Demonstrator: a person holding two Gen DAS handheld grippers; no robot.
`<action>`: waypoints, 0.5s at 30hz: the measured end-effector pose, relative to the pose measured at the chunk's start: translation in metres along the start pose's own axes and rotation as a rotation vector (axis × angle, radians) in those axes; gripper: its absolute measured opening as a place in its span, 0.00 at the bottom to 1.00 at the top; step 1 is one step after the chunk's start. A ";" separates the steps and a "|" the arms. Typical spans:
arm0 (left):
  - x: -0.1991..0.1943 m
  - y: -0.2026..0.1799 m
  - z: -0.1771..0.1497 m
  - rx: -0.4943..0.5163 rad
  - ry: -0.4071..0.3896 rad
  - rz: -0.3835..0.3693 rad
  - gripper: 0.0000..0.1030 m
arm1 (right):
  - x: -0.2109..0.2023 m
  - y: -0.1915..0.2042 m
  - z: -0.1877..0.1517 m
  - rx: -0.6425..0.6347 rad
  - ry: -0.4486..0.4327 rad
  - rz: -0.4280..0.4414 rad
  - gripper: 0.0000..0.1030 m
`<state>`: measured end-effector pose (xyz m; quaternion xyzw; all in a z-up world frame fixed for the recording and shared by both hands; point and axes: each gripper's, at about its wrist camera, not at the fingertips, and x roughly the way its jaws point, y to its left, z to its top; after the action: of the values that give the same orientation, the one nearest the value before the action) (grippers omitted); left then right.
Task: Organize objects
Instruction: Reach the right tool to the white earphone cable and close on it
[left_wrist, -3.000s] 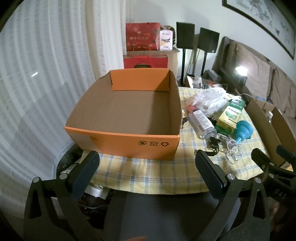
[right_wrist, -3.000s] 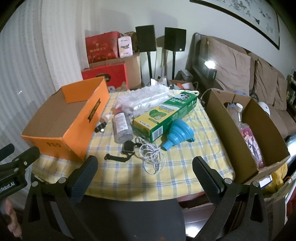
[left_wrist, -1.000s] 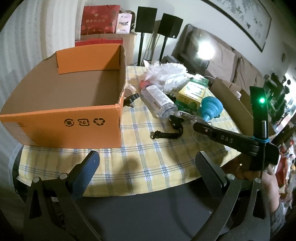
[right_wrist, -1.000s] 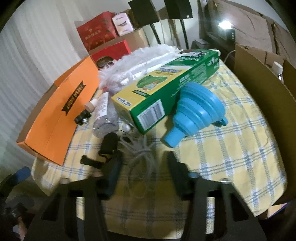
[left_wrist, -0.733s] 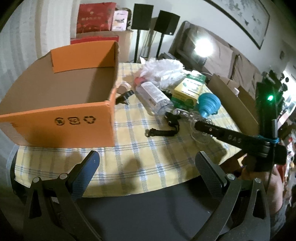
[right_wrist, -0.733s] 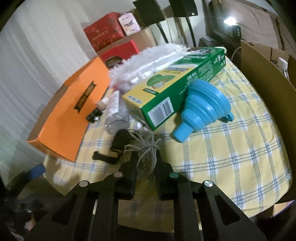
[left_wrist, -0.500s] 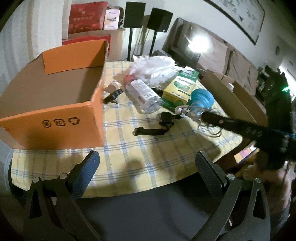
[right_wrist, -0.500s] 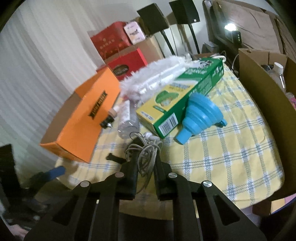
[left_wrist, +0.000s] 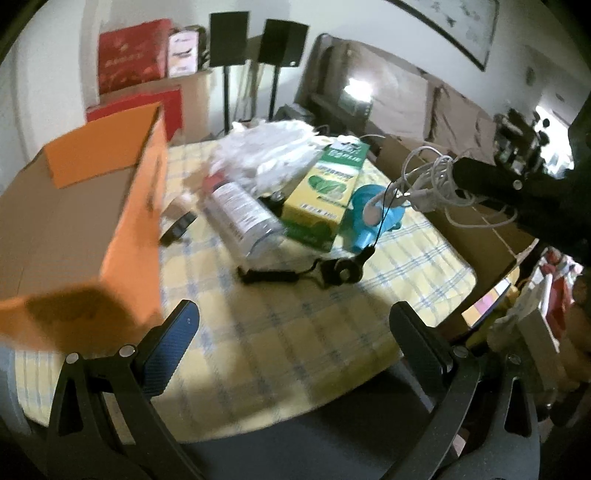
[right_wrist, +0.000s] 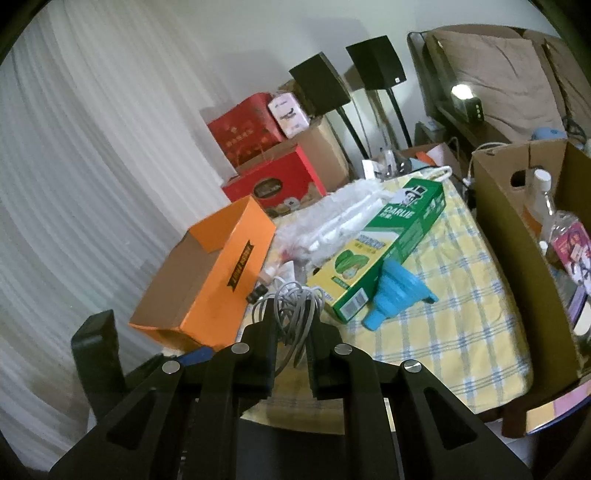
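My right gripper (right_wrist: 293, 314) is shut on a bundle of white cable (right_wrist: 295, 299) and holds it in the air above the checked tablecloth (right_wrist: 461, 325). In the left wrist view the same right gripper (left_wrist: 458, 173) comes in from the right with the white cable (left_wrist: 424, 184) dangling from it. Under it, a thin black cord leads down to a black strap gadget (left_wrist: 332, 273) on the cloth. My left gripper (left_wrist: 291, 310) is open and empty near the table's front edge. An orange box (left_wrist: 74, 206) stands open at the left.
On the cloth lie a green toothpaste box (left_wrist: 325, 188), a blue funnel (left_wrist: 369, 218), a clear bottle (left_wrist: 243, 218) and a white plastic bag (left_wrist: 273, 155). A brown carton (right_wrist: 517, 258) holding bottles stands at the right. Red boxes and speakers stand behind.
The right gripper closed on the white cable and lifted it off the cloth. The left wrist view has swung to the right, so the orange box now sits further left.
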<state>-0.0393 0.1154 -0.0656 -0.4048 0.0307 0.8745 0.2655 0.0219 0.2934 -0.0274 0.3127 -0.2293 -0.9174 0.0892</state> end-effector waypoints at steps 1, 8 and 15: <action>0.003 -0.003 0.002 0.013 -0.006 -0.007 1.00 | -0.001 0.000 0.000 0.002 -0.004 0.001 0.12; 0.024 -0.030 0.014 0.111 -0.067 -0.099 1.00 | -0.010 0.004 0.003 -0.002 -0.013 0.004 0.12; 0.053 -0.034 0.018 0.107 -0.055 -0.109 0.87 | -0.018 0.008 0.008 -0.006 -0.027 0.011 0.12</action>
<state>-0.0630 0.1729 -0.0861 -0.3671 0.0478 0.8667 0.3345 0.0317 0.2951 -0.0087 0.2986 -0.2292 -0.9219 0.0920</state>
